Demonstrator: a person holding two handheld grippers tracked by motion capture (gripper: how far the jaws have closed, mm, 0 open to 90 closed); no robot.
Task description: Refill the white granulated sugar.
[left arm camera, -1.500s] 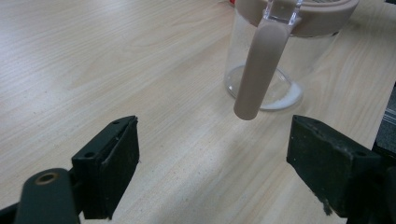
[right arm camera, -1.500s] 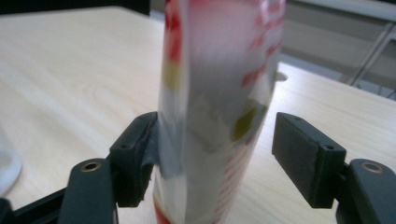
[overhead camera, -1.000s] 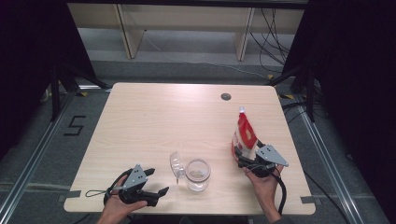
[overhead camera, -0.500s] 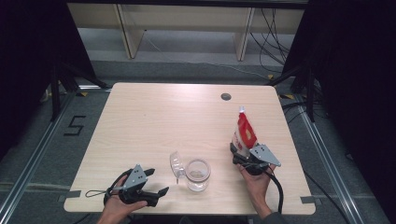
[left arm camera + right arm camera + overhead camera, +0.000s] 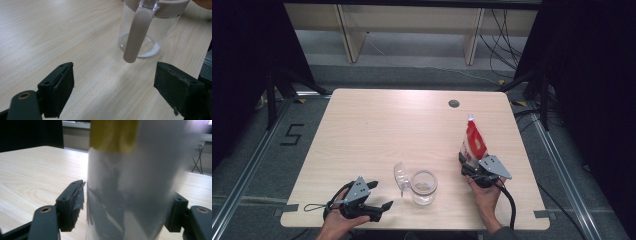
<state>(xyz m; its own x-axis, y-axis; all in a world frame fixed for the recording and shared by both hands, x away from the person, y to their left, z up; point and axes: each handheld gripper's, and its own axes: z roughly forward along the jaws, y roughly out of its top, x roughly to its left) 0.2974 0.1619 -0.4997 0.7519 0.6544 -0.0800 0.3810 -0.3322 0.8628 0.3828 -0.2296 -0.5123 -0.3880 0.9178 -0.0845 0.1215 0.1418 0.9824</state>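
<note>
While the right gripper [image 5: 468,161] stands at the right side of the table [image 5: 377,130], its fingers [image 5: 71,203] reach around the lower part of a red and white pouch [image 5: 473,144], which stands upright on the wood with a small white cap on top. In the right gripper view the pouch [image 5: 130,182] is very near and blurred, with a yellow band on its upper part, and it sits between the two black fingers. These fingers have just been closing with the pouch between them. On the left side a thin gap is visible between the pad and the pouch (the other pad is mostly hidden behind the pouch), so I read the fingers as not pressing yet. The person's right hand [image 5: 484,192] holds this gripper from the near edge of the table.

Near the front edge, about in the middle, stands a clear jar [image 5: 423,187] with a little pale material at its bottom. Its transparent lid [image 5: 400,176] is open and leans to the left side of the jar.

The left gripper [image 5: 379,196] is low over the table at the near left corner, held by the left hand [image 5: 337,222]. Its fingers [image 5: 60,91] are wide apart and nothing is between them. In the left gripper view the jar [image 5: 150,27] is ahead of them, a bit apart, and a beige strap [image 5: 136,37] hangs down from its rim in front of the glass.
</note>
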